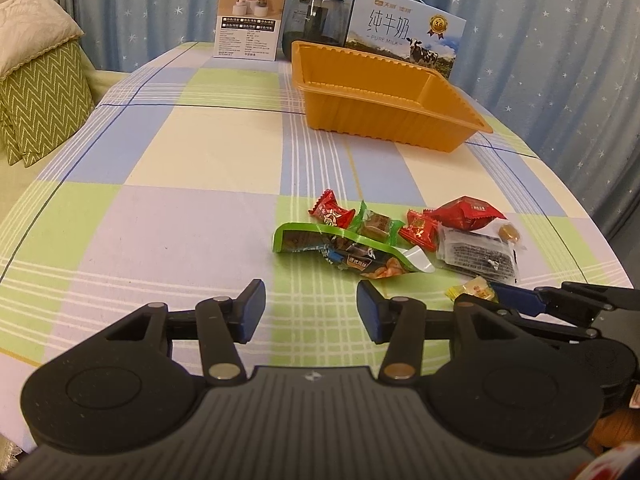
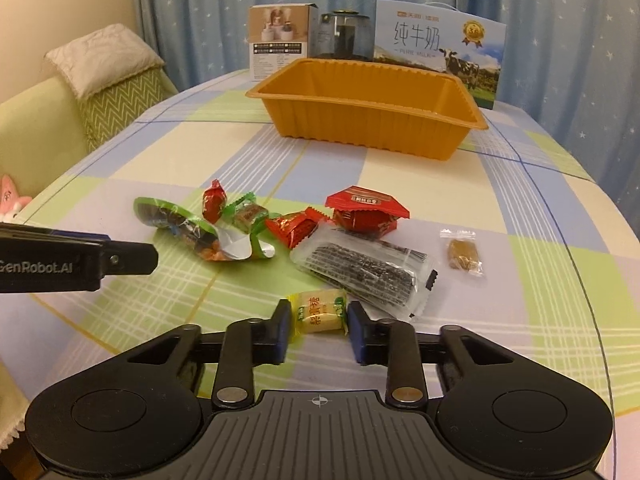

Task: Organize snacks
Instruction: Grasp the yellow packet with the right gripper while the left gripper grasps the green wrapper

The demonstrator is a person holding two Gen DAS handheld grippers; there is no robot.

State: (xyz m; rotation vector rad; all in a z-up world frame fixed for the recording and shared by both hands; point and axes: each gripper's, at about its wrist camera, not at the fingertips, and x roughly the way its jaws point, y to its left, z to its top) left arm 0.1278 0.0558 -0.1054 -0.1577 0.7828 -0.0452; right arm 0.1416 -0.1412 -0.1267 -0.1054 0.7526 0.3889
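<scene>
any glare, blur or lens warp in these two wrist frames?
Left wrist: heavy fisheye bowing of the table, dark vignette in the corners, warm dim cast, milk carton text sharp. Right wrist: same barrel warp, milk carton small print soft, mild shine on the clear snack wrapper; yellow candy at the fingers in focus.

Both grippers held low and level, fingers pointing forward.

The left gripper (image 1: 311,310) has its jaws spread wide with nothing between the blue pads (image 1: 253,307). The right gripper (image 2: 319,330) sits just beside it on its right, jaws narrower, each pad (image 2: 285,331) against an end of what it grips.
</scene>
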